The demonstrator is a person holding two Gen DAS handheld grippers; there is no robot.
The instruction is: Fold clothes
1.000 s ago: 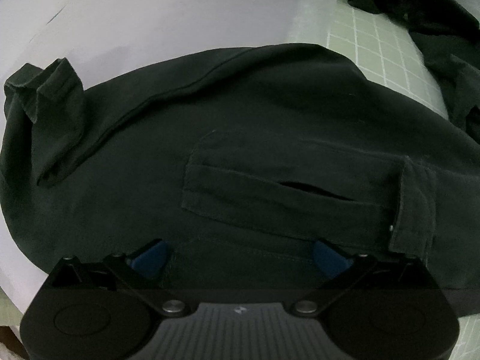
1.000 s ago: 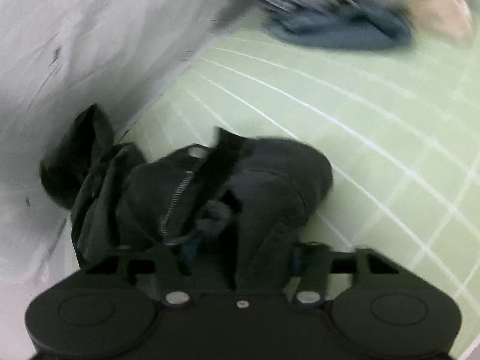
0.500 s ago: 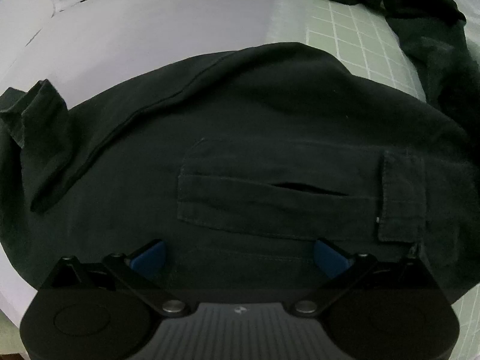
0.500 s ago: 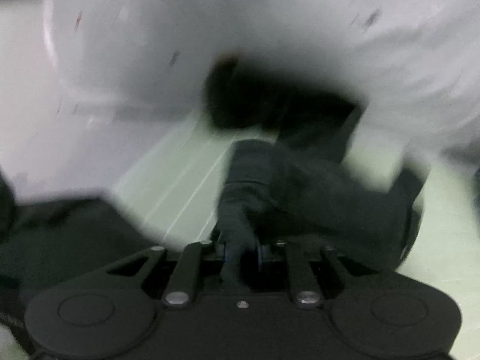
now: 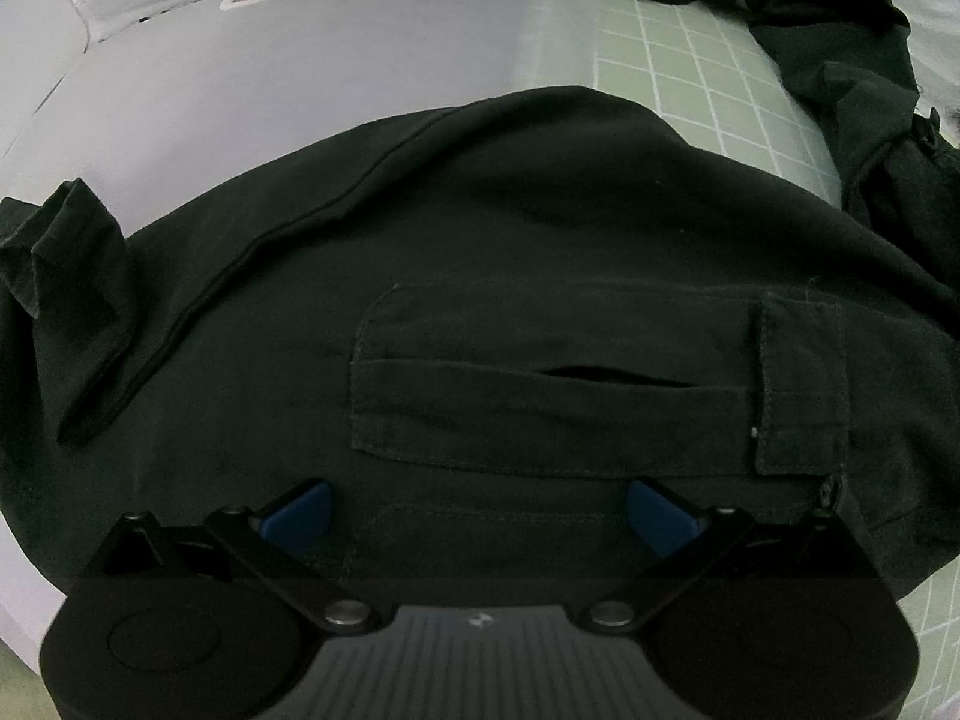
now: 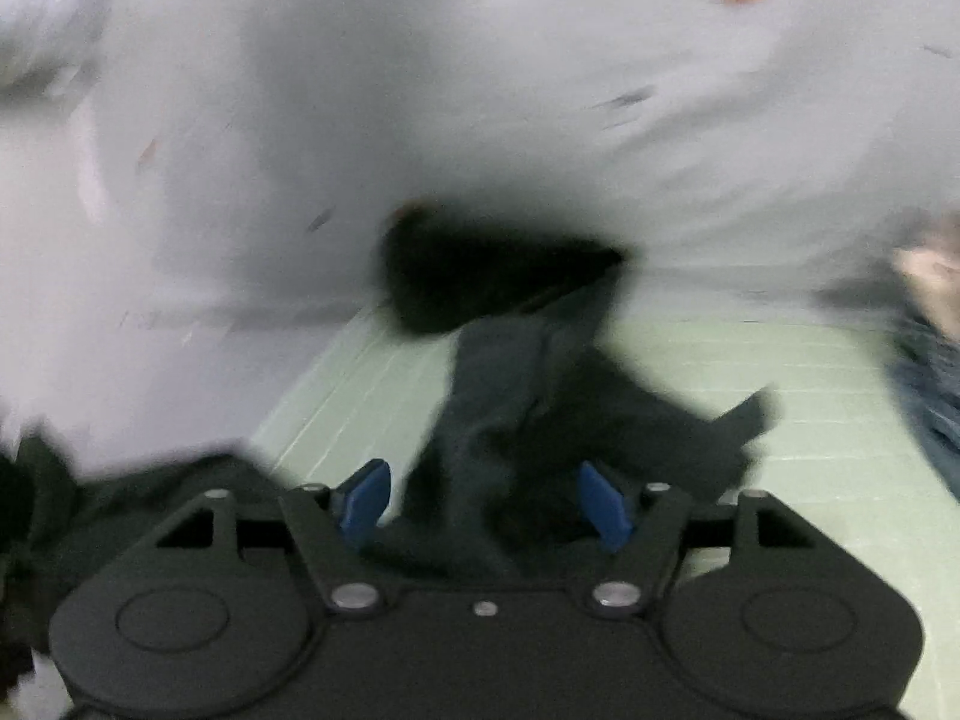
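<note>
A black pair of trousers (image 5: 540, 252) lies spread across the green grid mat (image 5: 690, 60), back pocket (image 5: 540, 396) facing up. My left gripper (image 5: 477, 510) points down over the waistband, open, its blue pads (image 5: 294, 516) wide apart with flat cloth below them. The rest of the black garment (image 5: 852, 78) runs bunched up to the far right. In the blurred right wrist view, that bunched black cloth (image 6: 528, 420) sits between the blue pads (image 6: 363, 501) of my right gripper (image 6: 483, 501). Its jaws are opening and the pads stand clear of the cloth.
A white sheet or board (image 5: 300, 90) covers the surface left of the mat, and a pale wall (image 6: 480, 90) rises behind it. At the right edge of the right wrist view are a person's hand (image 6: 930, 270) and blue denim cloth (image 6: 924, 408).
My right gripper was shut on a fold of black cloth; its pads have now spread and the cloth lies loose between them. Its view swung and rose. The left view barely shifted.
</note>
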